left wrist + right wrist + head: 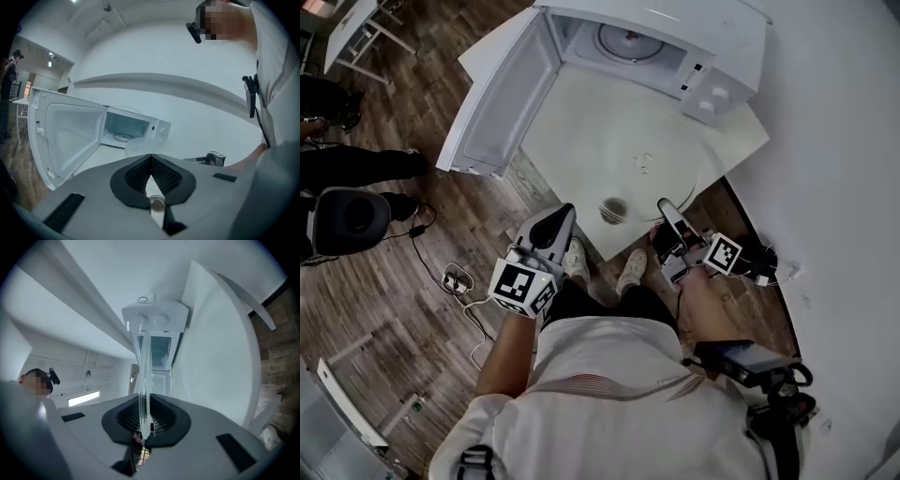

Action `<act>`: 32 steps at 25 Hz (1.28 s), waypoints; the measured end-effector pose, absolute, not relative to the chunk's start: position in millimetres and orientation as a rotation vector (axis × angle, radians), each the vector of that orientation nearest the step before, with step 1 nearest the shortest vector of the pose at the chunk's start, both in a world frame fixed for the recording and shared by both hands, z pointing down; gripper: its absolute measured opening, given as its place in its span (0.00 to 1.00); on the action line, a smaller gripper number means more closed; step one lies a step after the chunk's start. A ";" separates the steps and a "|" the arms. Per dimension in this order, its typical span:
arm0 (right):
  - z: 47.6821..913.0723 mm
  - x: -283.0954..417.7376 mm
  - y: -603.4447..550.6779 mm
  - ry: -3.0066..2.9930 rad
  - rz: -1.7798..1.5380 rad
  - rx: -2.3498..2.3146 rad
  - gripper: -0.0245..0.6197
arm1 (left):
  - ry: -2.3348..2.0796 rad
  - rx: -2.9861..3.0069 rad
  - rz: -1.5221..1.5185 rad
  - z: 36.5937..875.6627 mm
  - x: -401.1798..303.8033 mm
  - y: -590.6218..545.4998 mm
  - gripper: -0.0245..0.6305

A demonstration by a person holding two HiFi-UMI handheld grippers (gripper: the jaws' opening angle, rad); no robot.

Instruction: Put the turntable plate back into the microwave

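The clear glass turntable plate (645, 161) hangs flat over the white table (741, 141), in front of the white microwave (675, 37). My right gripper (665, 209) is shut on the plate's near rim. In the right gripper view the plate (143, 376) runs edge-on between the pads toward the microwave (154, 319). The microwave door (492, 103) stands open to the left, and a roller ring (628, 42) lies inside. My left gripper (560, 216) is shut with nothing in it, at the table's front edge left of the plate. The left gripper view shows the plate (140, 143) and the open microwave (133, 129).
A small round object (614, 211) sits on the table near its front edge, between the two grippers. A white wall (844, 187) runs close on the right. On the wooden floor at left are a person's dark legs (356, 164), a chair (347, 220) and cables (459, 279).
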State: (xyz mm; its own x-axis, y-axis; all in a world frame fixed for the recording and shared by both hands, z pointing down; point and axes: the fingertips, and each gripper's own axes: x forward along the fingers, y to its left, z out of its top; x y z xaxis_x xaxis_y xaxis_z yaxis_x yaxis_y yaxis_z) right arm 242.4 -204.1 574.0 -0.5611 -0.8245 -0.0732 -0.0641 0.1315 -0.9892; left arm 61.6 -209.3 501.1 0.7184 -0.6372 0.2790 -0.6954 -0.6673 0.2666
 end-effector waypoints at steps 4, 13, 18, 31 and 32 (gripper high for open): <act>547.2 210.7 -225.2 1.719 -1.464 -0.883 0.08 | -0.991 2.609 0.164 482.1 34.5 -226.6 0.05; 544.6 186.9 -289.8 1.580 -1.400 -1.008 0.08 | -0.939 2.649 0.102 465.9 -14.8 -247.5 0.05; 560.0 181.6 -333.9 1.526 -1.378 -1.044 0.08 | -0.978 2.620 0.107 468.7 -32.2 -254.8 0.05; 605.2 202.9 -455.2 1.468 -1.367 -1.148 0.08 | -1.103 2.518 0.138 490.3 -27.8 -291.3 0.05; 610.8 207.3 -465.2 1.454 -1.365 -1.146 0.08 | -1.107 2.513 0.144 496.2 -24.5 -294.5 0.05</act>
